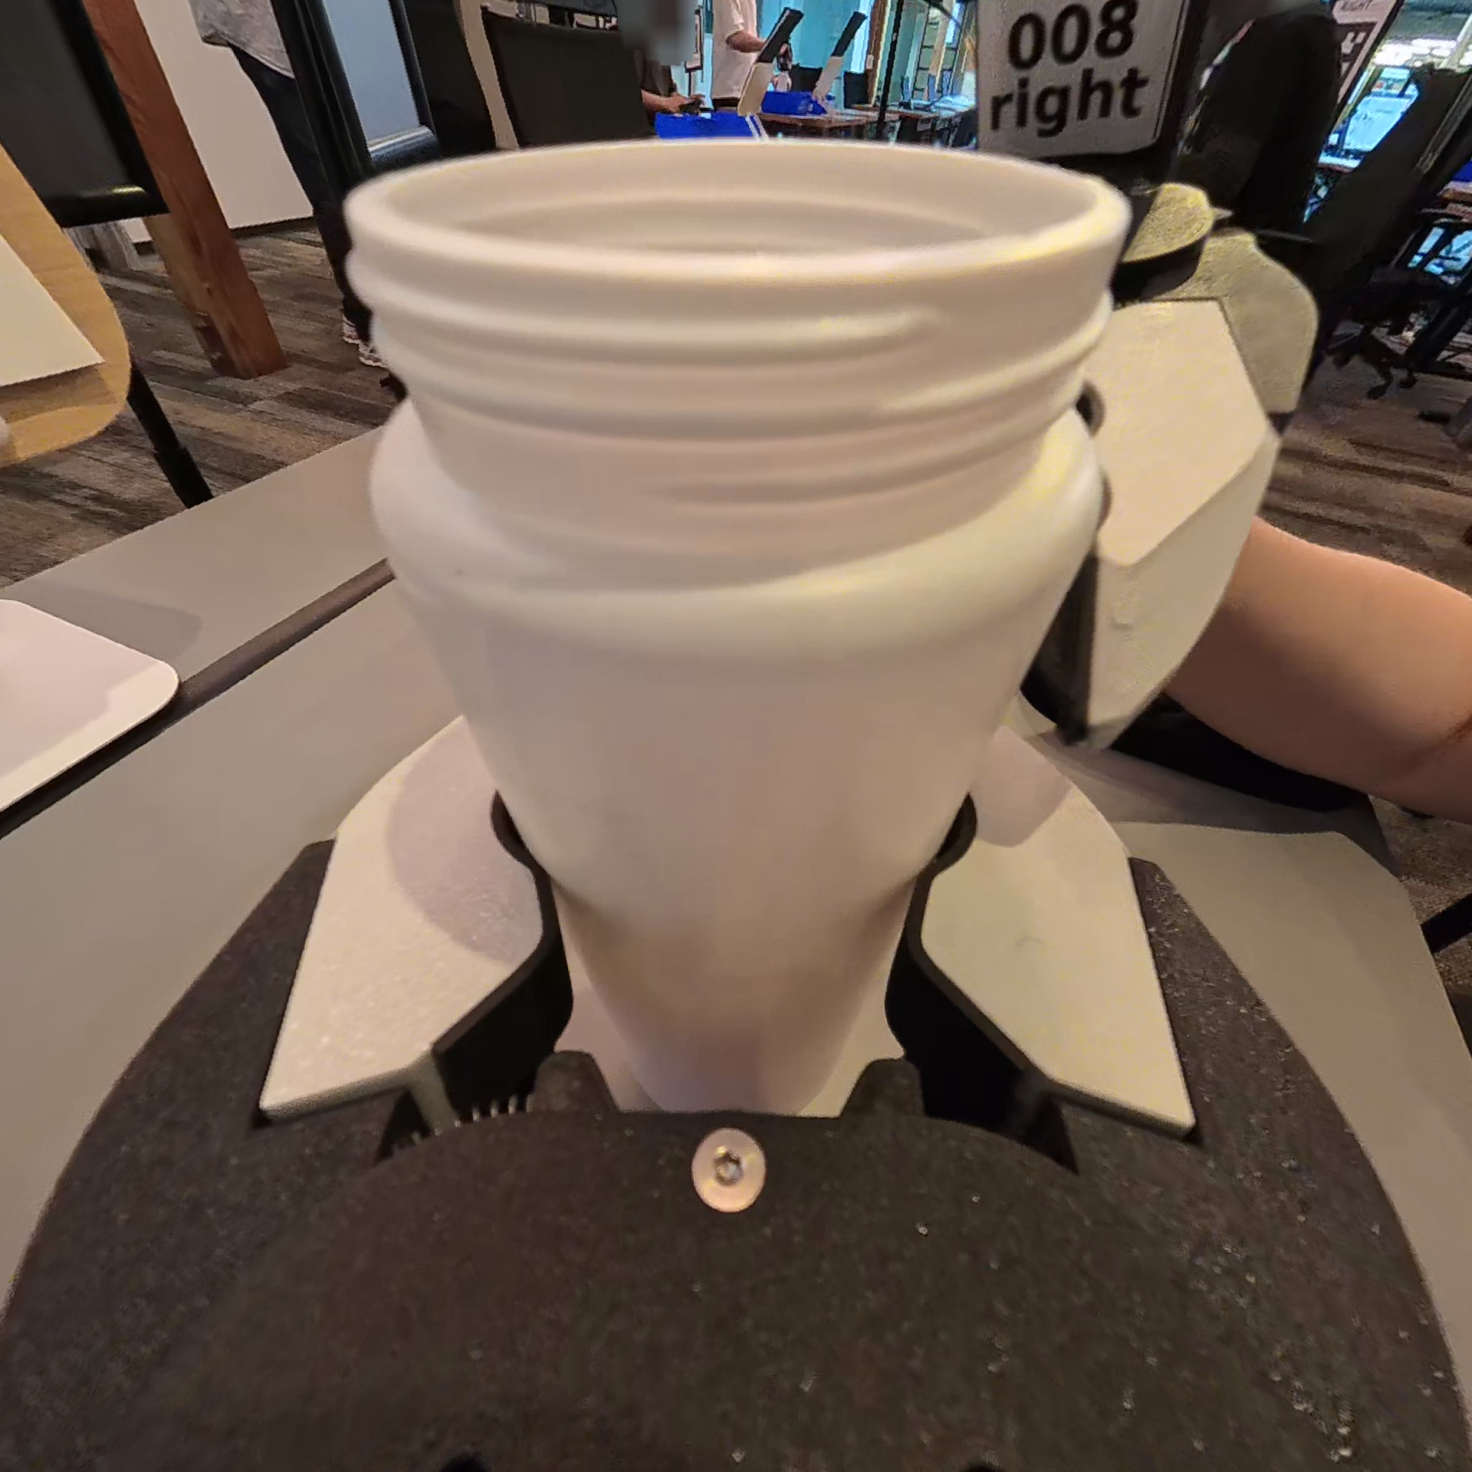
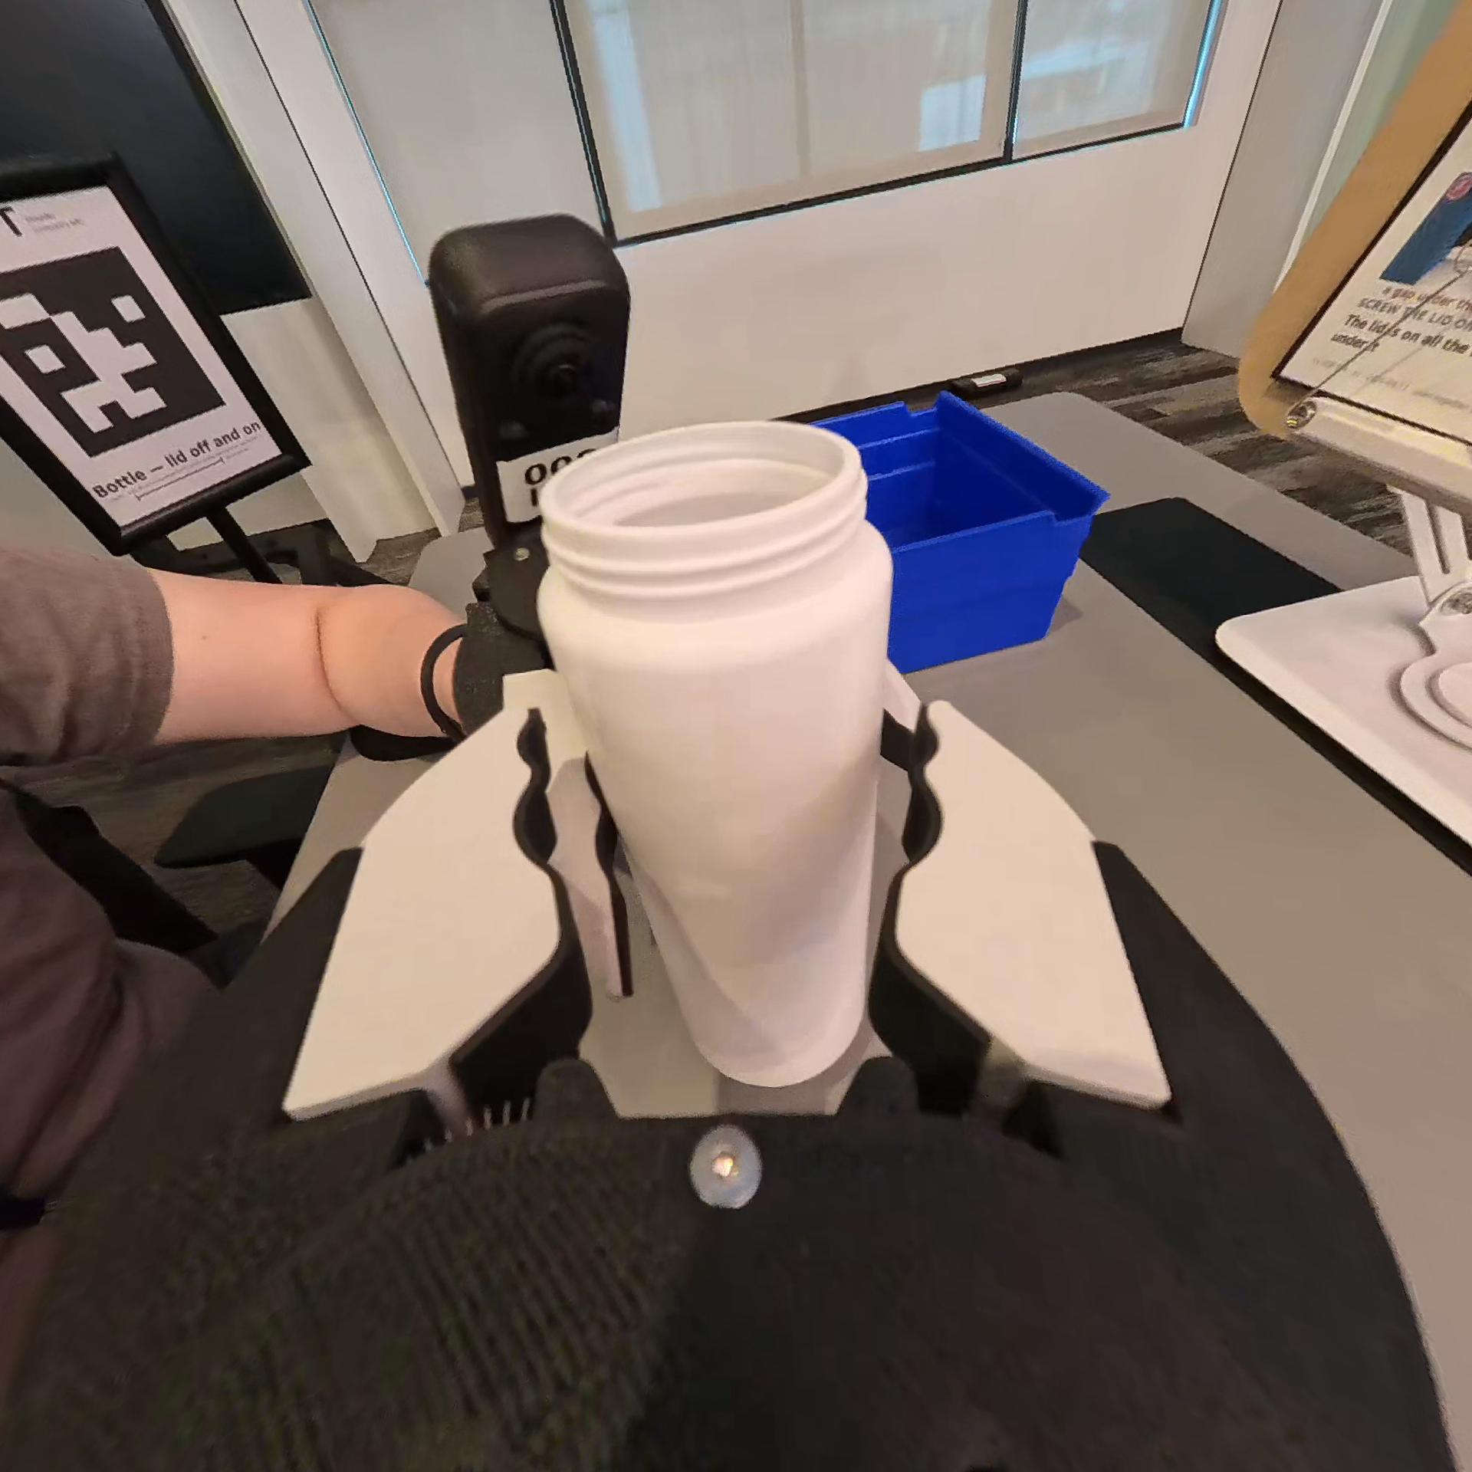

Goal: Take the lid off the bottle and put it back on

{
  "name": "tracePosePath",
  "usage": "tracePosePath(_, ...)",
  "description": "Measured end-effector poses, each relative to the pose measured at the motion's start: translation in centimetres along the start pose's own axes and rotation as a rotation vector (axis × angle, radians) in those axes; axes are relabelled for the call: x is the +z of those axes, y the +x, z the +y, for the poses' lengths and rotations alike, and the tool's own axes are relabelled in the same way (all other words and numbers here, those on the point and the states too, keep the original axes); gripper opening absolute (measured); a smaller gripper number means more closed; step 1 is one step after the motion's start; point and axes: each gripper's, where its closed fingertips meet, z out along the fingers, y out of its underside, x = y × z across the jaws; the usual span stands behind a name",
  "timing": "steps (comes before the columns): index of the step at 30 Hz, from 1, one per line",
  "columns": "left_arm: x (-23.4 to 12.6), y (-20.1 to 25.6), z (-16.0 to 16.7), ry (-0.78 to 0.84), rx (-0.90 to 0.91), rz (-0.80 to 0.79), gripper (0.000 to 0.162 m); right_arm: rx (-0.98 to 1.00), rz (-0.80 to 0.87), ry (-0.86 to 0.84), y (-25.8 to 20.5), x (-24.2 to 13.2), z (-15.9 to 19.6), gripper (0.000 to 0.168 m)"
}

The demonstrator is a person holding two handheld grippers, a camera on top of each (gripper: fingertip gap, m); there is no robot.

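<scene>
- The white bottle point(image 2: 717, 765), uncapped with threaded neck bare, stands tilted above the grey table point(image 2: 1195, 916).
- Left tongs point(image 1: 733, 820) clench its body.
- Right tongs point(image 2: 729, 796) flank it, spread, not touching.
- A blue bin point(image 2: 988, 557) sits behind.

we see a grey table point(image 2: 1155, 796) in an office. at one o'clock on it sits a blue bin point(image 2: 980, 526). at twelve o'clock, frosted windows point(image 2: 796, 95) fill a white wall. at ten o'clock stands a framed sign point(image 2: 119, 358). the floor is dark wood-look planks point(image 1: 239, 414), with black chairs point(image 1: 1394, 239) at two o'clock.
</scene>
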Motion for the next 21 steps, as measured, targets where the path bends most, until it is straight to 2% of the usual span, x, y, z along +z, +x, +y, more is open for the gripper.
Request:
tracePosePath(4,0.2,0.6,0.1,-0.004,0.021,0.025,0.101,-0.032,-0.012,-0.004,-0.4,0.2,0.1,0.078)
tracePosePath(9,0.1,0.9,-0.1,0.012,0.043,0.039,0.101,-0.069,-0.001,-0.018,-0.5,0.1,0.1,0.076)
tracePosePath(14,-0.7,1.0,-1.9,0.096,0.039,0.022,0.114,-0.034,0.022,0.025,0.0,-1.6,-1.6,0.076)
tracePosePath(17,-1.5,1.3,-3.1,0.143,0.049,0.014,0.115,-0.047,0.126,0.071,0.9,-6.0,-5.0,0.076)
tracePosePath(19,-1.7,1.6,-3.5,0.146,0.057,0.016,0.114,-0.029,0.263,0.089,2.0,-11.2,-7.3,0.076)
tracePosePath(21,-1.5,1.9,-3.5,0.131,0.063,0.024,0.113,0.033,0.452,0.079,3.6,-17.1,-7.8,0.076)
